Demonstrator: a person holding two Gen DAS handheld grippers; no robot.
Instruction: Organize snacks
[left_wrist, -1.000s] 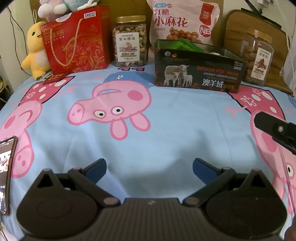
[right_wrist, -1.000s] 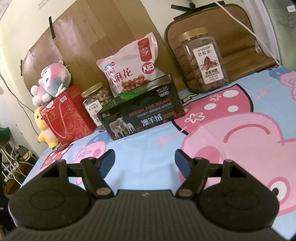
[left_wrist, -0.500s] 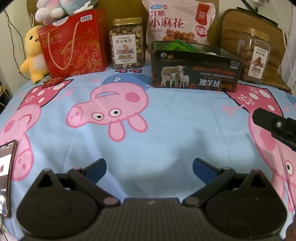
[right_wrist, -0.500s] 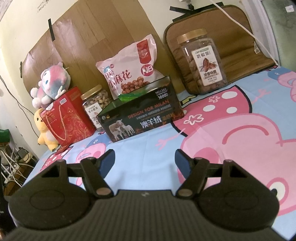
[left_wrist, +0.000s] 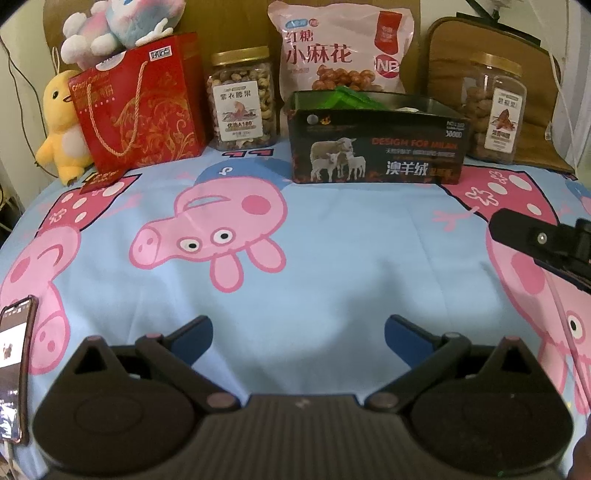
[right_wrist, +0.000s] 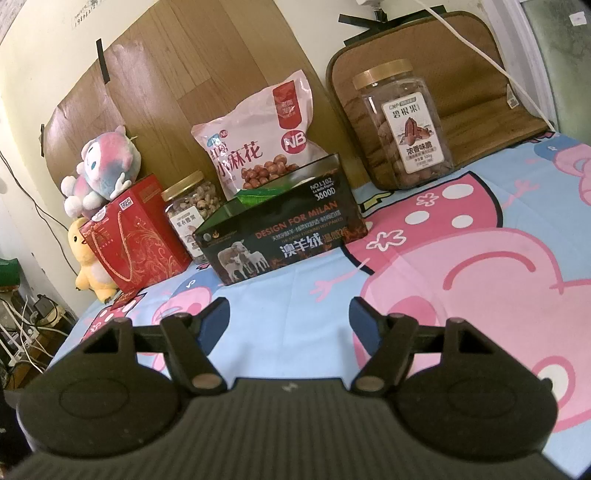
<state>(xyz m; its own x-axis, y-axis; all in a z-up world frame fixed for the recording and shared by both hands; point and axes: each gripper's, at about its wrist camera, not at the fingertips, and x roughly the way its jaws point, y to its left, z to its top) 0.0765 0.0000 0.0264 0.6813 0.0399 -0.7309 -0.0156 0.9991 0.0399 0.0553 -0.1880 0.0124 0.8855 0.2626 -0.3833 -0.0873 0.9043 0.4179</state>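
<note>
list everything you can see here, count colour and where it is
red gift bag: 1, red with gold pattern, back left
cashew jar: 1, clear with gold lid, right of the gift bag
pink snack bag: 1, pink, back centre behind the box
dark box: 1, black with sheep picture, open top, centre back
pecan jar: 1, clear with gold lid, back right against a brown cushion
yellow duck plush: 1, yellow, far left
pastel plush: 1, pink and blue, on top of the gift bag
phone: 1, screen lit, left edge
bedsheet: 1, light blue with pink pigs, under everything
left hand-held gripper: 1, black with blue pads, open, empty
right hand-held gripper: 1, same, open, empty
</note>
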